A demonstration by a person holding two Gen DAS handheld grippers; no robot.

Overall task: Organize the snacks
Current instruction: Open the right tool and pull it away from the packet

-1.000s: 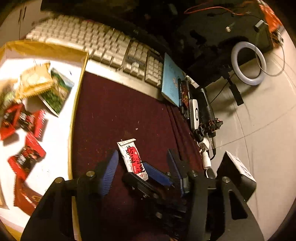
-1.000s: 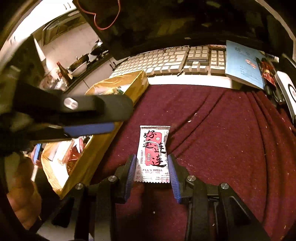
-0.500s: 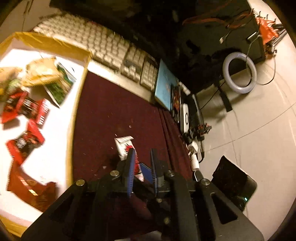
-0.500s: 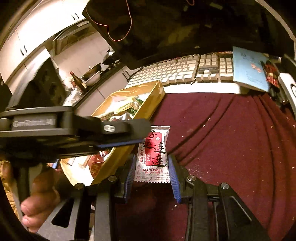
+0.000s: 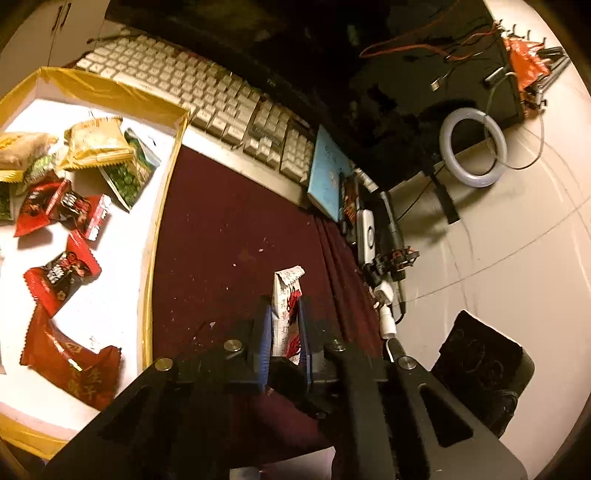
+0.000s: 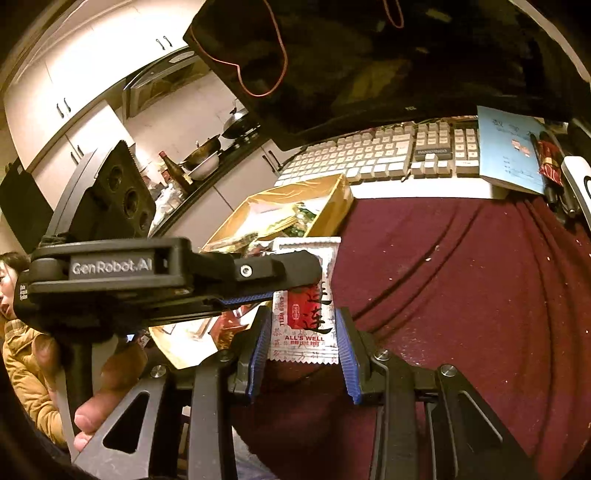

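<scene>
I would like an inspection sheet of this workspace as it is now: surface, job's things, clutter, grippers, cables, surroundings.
Surface: dark red cloth, wrinkled, with pale crumbs.
Job's things: white-and-red snack packet held by both grippers; gold box holding red, green and yellow snack packets.
Clutter: keyboard, blue booklet, ring light on the floor.
Grippers: left gripper shut on the packet's edges; right gripper has its blue pads at the packet's sides.
Cables: red wire and dark leads near the ring light.
Surroundings: tiled floor; kitchen counter with pans; white cabinets.
</scene>
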